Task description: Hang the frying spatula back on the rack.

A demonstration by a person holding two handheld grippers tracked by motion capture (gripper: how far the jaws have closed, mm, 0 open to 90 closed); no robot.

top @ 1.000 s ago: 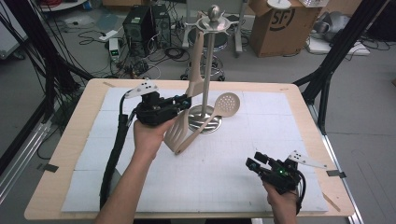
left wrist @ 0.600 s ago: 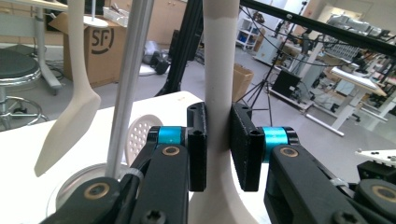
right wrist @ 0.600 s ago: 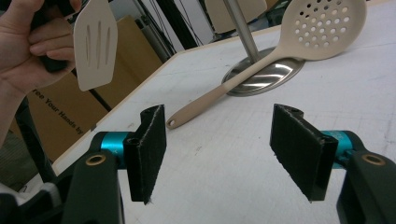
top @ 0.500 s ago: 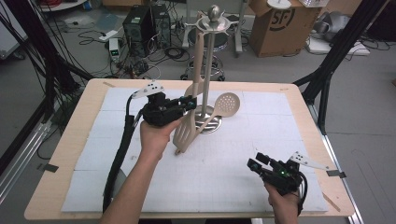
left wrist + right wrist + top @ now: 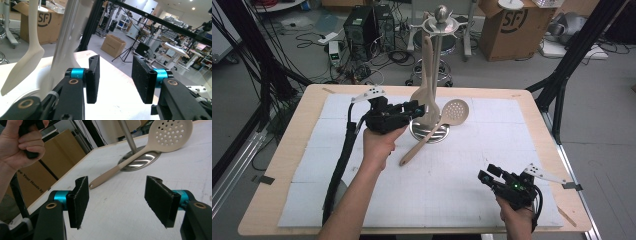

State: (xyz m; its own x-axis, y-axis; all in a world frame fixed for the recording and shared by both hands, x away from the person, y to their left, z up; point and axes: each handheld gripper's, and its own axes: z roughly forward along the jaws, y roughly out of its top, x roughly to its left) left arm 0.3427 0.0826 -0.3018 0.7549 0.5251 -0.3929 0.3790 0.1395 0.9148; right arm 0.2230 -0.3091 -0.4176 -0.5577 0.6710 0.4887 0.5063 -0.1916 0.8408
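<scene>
Skimmer (image 5: 432,132) handle points at you, lying between 2 open, empty grippers; your left gripper (image 5: 416,108) sits nearer than right gripper (image 5: 486,175).

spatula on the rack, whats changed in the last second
The left gripper lifted the spatula upright onto the rack, then let go; its fingers are open. The slotted spoon and right gripper stayed put.

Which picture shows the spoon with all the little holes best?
The right gripper view: the beige plastic slotted spoon looks big there, holes clear, its handle lying across the round silver stand base. The high view shows the whole spoon, but small.
</scene>
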